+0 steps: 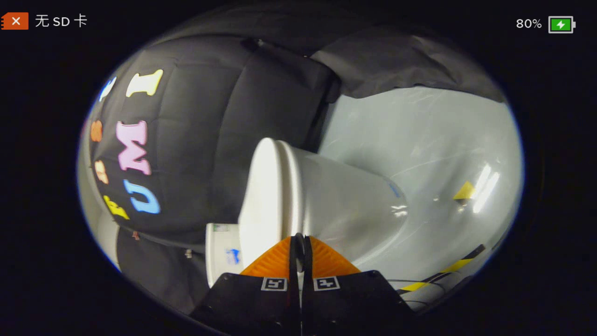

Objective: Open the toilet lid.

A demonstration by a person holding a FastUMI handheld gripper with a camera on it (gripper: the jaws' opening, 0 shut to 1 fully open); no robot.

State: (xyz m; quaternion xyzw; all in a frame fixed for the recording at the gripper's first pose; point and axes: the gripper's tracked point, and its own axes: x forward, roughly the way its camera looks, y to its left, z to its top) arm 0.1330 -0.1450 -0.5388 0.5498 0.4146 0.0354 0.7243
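The claw (298, 239) sits nearest the camera, its two fingers (275, 259) pressed together with no more than a thin slit between them; it is clenched on nothing. The whole scene is rolled about a quarter turn, so the grey glossy floor (419, 140) lies to the right of the fingers and the booth's black cloth wall (205, 140) to their left.

Just ahead of the fingertips stands the white ceramic toilet (345, 200). Its smooth, tapering bowl runs off to the right of the tips towards the floor. The white plastic toilet lid (263, 196), flat and oval, lies closed on the rim just left of the tips, and its thin edge runs away from the fingertips. Whether the tips touch the rim cannot be told; they appear to rest at or very near the seam between lid and bowl.

Left of the fingers, close in, is the white boxy tank (221, 252) of the toilet. Farther off on the floor lie a small yellow marker (465, 191) and a yellow-and-black striped tape (447, 268).

Judged from this, the step in hand is the approach to the lid's front edge; the lid is not yet raised. The next move calls for sliding the closed tips under that edge, then levering it away from the bowl in an arc about the hinge near the tank.
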